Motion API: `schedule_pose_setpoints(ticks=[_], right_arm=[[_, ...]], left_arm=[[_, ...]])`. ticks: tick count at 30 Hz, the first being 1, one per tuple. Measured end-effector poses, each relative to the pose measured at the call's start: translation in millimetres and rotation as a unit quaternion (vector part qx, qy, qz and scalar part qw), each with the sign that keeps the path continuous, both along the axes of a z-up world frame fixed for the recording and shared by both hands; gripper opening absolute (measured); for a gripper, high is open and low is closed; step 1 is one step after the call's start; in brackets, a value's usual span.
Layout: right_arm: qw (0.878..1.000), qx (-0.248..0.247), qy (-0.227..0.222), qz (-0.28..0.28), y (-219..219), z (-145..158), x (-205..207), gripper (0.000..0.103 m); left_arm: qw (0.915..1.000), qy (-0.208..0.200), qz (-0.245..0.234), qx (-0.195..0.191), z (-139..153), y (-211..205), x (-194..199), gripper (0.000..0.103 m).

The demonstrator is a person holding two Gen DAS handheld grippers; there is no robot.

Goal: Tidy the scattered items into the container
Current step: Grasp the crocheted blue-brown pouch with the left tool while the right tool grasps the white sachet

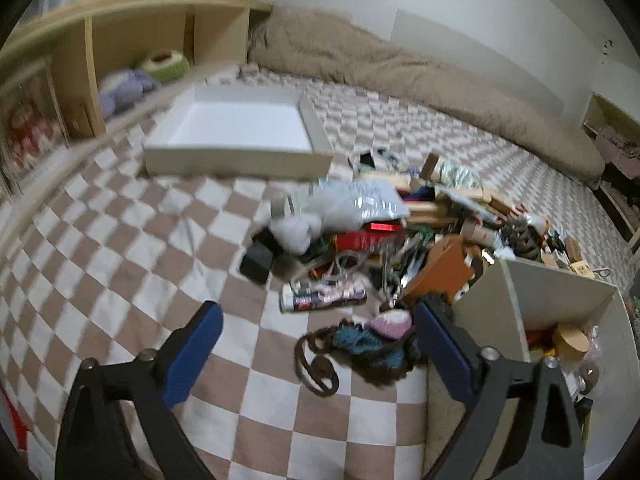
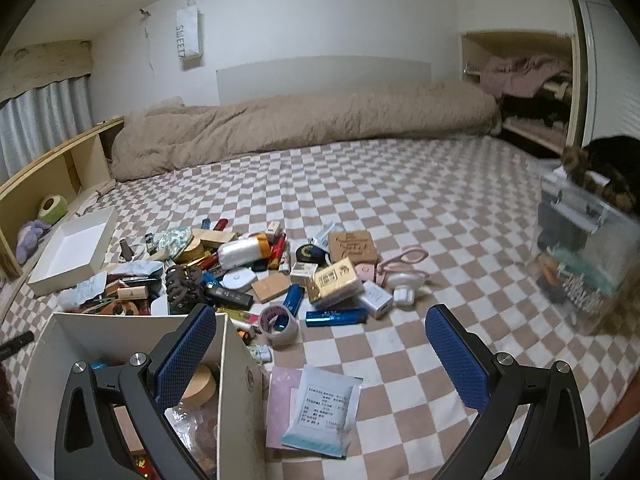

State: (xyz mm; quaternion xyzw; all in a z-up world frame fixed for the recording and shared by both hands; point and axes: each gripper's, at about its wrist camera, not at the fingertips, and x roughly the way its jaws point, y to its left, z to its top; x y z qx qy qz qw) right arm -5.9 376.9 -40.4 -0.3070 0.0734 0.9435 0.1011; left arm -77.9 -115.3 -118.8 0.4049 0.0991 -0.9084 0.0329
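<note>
The fuzzy teal-and-brown knit thing [image 1: 372, 344] sits on the bed just ahead of my left claw [image 1: 316, 354], closer to its right finger, right beside the container [image 1: 560, 300]. Both claws are wide open and empty. Right claw [image 2: 322, 354] hangs over the container's wall [image 2: 236, 380], so left's nearer.

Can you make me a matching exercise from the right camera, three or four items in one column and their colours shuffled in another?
Items:
1. tape roll
2. hair claw
3. long lighter
4. square box

Colours:
A. gold
B. dark brown
C. metallic blue
D. whitish with a pink inner ring

Pairs: 1-D, 2-B, 3-C, 4-A
</note>
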Motion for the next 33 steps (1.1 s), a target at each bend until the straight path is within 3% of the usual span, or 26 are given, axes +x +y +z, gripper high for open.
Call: schedule_pose_setpoints(ticks=[3, 8, 11, 22, 23, 26, 30, 33], right_arm=[[1.0, -0.005, -0.01, -0.007, 4, -6, -5, 0.103], [0.999, -0.027, -0.025, -0.005, 8, -16, -11, 0.103], [0.999, -0.03, -0.033, -0.008, 11, -22, -15, 0.103], [0.995, -0.066, -0.071, -0.039, 44, -43, -16, 0.103], [0.993, -0.074, -0.079, -0.041, 48, -48, -17, 0.103], [0.99, -0.093, -0.101, -0.04, 52, -63, -20, 0.103], [0.981, -0.127, -0.149, -0.021, 49, -91, -29, 0.103], [0.973, -0.152, -0.176, -0.001, 46, -109, -36, 0.103]], left_arm=[[0.9996, -0.02, -0.014, 0.013, -13, 0, -6, 0.088], [0.9962, -0.046, -0.066, 0.032, -33, 11, -18, 0.087], [0.994, -0.061, -0.088, 0.025, -46, 18, -25, 0.084], [0.991, -0.064, -0.116, 0.02, -65, 28, -43, 0.084], [0.9911, -0.063, -0.115, 0.02, -65, 27, -43, 0.079], [0.9903, -0.067, -0.118, 0.028, -65, 26, -43, 0.053], [0.9899, -0.072, -0.116, 0.038, -63, 22, -38, 0.038], [0.9916, -0.072, -0.1, 0.037, -60, 17, -30, 0.035]])
